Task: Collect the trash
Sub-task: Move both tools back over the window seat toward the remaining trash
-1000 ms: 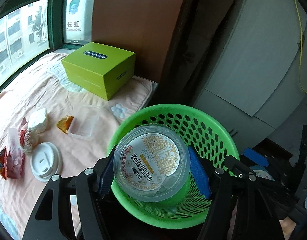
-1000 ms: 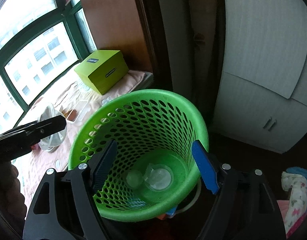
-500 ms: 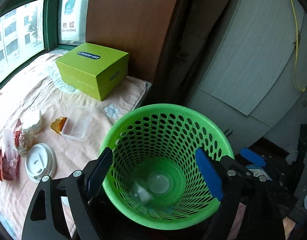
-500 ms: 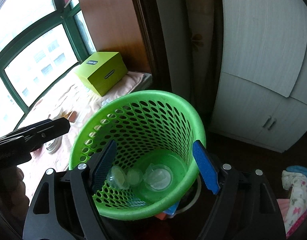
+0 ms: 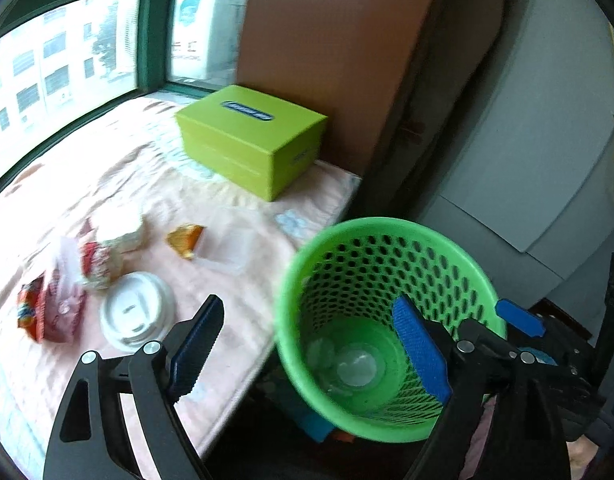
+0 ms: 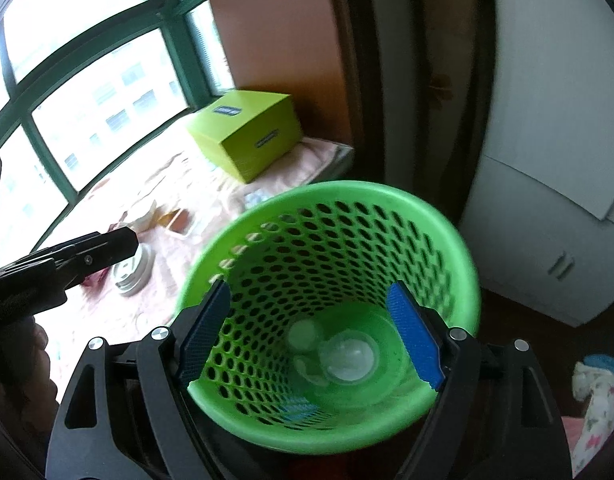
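— What changed since a second ago?
— Then the left gripper (image 5: 307,344) held a clear lidded bowl over the green basket (image 5: 459,256); its jaws have let go and now stand wide apart with nothing between them. That bowl (image 6: 349,356) now lies at the bottom of the basket with other clear plastic pieces. The left view has also swung toward the pink cloth (image 5: 155,184), so the gripper's left finger is over the cloth and its right finger over the basket's mouth.
— And the right gripper (image 6: 313,336)?
— Its jaws have just been opening a little further; they straddle the near rim of the basket, holding nothing.
— What trash is left?
— On the cloth: a white cup lid (image 5: 137,312), red snack wrappers (image 5: 47,308), a white crumpled lump (image 5: 119,232), an orange scrap (image 5: 185,238) and a clear tray (image 5: 227,246) touching it. All are blurred.
— Anything else?
— A lime-green box (image 5: 251,140) sits at the far end, by the brown wall.
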`<state>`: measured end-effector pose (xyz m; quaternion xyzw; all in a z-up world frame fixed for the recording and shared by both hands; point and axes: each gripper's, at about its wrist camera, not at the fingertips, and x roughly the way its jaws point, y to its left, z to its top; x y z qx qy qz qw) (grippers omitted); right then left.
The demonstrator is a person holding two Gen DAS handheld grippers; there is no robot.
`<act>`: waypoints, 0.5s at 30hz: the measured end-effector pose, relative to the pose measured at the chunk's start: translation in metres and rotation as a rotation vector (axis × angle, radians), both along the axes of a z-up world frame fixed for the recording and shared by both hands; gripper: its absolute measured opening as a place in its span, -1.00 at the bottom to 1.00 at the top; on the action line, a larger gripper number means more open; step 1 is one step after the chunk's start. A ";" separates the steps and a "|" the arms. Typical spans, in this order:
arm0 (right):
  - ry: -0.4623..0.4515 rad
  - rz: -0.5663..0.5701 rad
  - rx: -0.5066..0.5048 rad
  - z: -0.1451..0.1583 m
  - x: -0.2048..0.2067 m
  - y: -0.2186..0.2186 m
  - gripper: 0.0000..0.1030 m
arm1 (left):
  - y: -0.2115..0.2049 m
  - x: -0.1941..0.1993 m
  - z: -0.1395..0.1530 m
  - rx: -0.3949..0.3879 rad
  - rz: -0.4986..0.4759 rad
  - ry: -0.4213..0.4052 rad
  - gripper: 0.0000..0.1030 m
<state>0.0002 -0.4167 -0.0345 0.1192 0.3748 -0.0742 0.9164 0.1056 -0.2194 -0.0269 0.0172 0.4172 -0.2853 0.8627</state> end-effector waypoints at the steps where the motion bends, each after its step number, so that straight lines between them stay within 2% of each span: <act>1: -0.001 0.013 0.000 0.001 0.003 0.004 0.57 | 0.007 0.002 0.000 0.001 0.016 0.000 0.62; 9: -0.006 0.104 -0.007 0.005 0.029 0.039 0.58 | 0.060 0.022 -0.004 0.019 0.148 0.002 0.62; 15: -0.003 0.160 -0.006 0.005 0.046 0.062 0.58 | 0.112 0.042 -0.006 0.048 0.282 -0.009 0.62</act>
